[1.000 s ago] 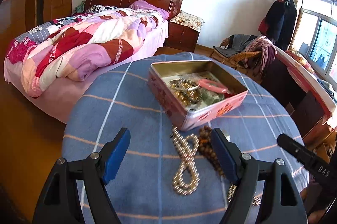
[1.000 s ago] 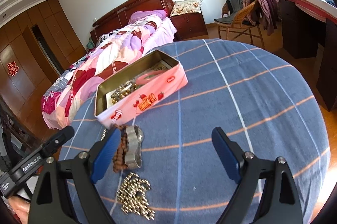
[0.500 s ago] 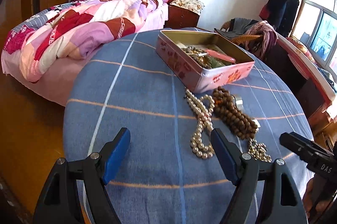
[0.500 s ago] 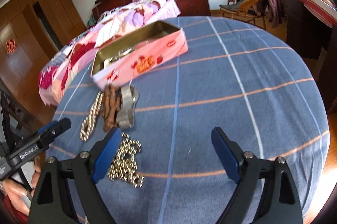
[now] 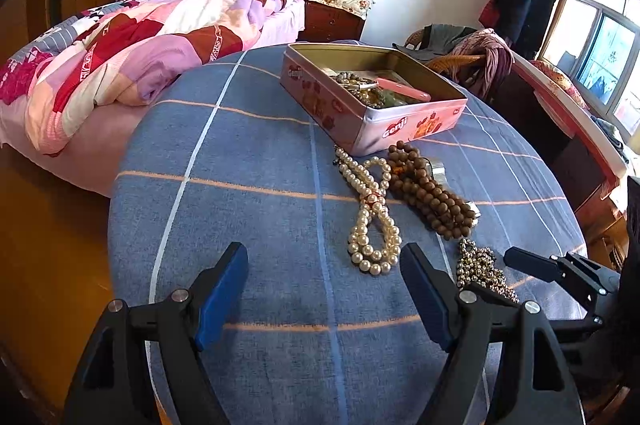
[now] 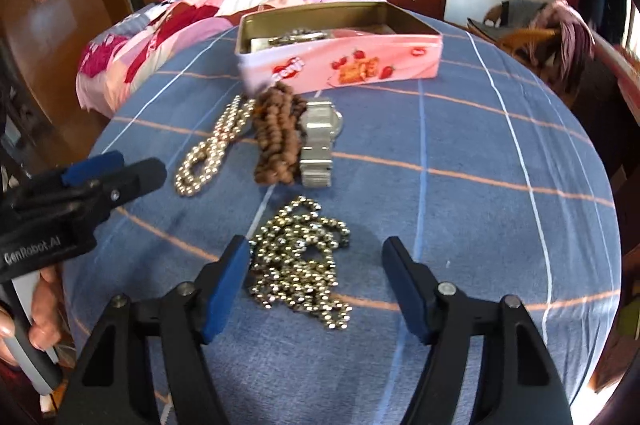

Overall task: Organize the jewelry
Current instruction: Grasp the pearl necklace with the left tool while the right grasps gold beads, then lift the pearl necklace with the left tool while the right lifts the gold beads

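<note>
The shiny gold bead chain (image 6: 301, 261) lies heaped on the blue counter (image 6: 480, 145), at 6 o'clock from the pink tin (image 6: 340, 41). It looks floppy and slippery; pinch the heap's middle. The right hand-held gripper (image 6: 316, 289) is wide open around it; the left hand-held gripper (image 5: 324, 293) is open too.

The round table (image 5: 248, 209) covered in blue checked cloth lies bare across its left half, and likewise along the right side in the right wrist view. An open pink rectangular biscuit tin (image 6: 340, 61) blocks the far centre. Just before it, three items lie side by side, touching or nearly so: a looped cream pearl necklace (image 5: 372, 213), a bundle of brown wooden beads (image 6: 278, 133) and a silver metal watch (image 6: 318, 141). A heap of gold bead chain (image 6: 302, 261) sits apart, nearer, between the right tool's (image 6: 316, 285) spread fingers. The left tool (image 6: 84, 181) occupies the left edge.
</note>
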`<state>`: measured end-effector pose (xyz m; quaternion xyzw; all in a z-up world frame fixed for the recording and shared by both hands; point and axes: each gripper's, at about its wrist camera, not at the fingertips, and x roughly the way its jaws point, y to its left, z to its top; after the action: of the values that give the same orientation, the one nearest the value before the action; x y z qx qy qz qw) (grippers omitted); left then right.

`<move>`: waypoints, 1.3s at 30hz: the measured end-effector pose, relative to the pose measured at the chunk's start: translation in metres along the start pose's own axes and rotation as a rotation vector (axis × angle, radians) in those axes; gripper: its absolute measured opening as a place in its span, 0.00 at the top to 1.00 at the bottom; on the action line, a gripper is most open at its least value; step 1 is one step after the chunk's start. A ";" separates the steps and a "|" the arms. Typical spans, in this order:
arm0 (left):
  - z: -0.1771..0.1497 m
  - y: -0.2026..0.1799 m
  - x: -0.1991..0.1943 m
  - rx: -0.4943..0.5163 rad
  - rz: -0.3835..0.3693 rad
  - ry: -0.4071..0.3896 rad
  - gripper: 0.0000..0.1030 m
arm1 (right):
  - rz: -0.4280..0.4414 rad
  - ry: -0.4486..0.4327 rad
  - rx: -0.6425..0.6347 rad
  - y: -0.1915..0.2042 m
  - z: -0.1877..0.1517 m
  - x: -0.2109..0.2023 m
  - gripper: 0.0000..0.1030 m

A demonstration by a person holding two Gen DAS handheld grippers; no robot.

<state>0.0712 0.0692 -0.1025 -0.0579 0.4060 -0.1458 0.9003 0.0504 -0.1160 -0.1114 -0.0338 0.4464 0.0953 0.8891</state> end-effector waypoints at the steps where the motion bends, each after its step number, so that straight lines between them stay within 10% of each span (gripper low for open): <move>1: 0.000 0.000 0.000 -0.001 0.000 0.001 0.24 | -0.025 0.005 -0.022 0.003 0.000 0.001 0.36; 10: 0.004 -0.004 0.006 0.019 -0.003 0.011 0.24 | 0.030 0.007 0.024 -0.016 0.003 -0.002 0.85; 27: 0.021 -0.038 0.045 0.143 0.082 0.094 0.25 | 0.170 -0.231 0.288 -0.071 0.012 -0.048 0.86; 36: 0.030 -0.036 0.049 0.170 0.097 0.098 0.84 | 0.196 -0.231 0.320 -0.078 0.011 -0.047 0.86; 39: 0.026 -0.036 0.046 0.167 0.073 0.086 0.87 | 0.198 -0.243 0.325 -0.080 0.011 -0.051 0.86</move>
<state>0.1118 0.0208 -0.1096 0.0386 0.4325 -0.1486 0.8885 0.0454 -0.1994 -0.0655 0.1657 0.3467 0.1124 0.9164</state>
